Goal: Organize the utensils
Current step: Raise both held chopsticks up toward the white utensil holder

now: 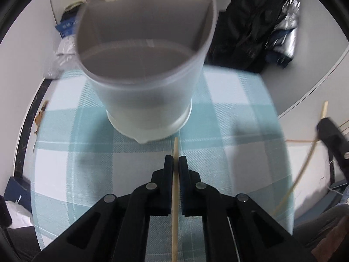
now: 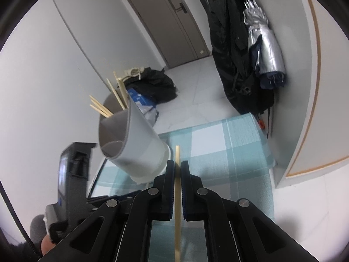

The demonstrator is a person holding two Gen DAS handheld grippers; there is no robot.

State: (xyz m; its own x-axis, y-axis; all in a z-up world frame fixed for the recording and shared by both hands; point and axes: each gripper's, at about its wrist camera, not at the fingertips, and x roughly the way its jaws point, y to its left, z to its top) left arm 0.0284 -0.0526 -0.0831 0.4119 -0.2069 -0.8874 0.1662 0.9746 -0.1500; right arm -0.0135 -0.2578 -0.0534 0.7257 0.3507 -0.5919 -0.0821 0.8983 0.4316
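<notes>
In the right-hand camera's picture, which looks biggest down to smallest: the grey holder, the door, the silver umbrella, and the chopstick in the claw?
As they appear, not true size:
1. Door
2. Grey holder
3. Silver umbrella, close to the holder, so that order is unsure
4. Chopstick, long but thin; looms because it is nearest, clamped in the right gripper

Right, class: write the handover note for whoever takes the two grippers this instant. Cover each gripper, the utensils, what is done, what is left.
Left gripper: shut on one chopstick.
Right gripper: shut on another chopstick.
Grey holder: stands on the checked cloth, ahead of both grippers.
Done: several chopsticks already stand in the holder's rear section; the front section looks empty.
Left: drop both held chopsticks into the holder.
</notes>
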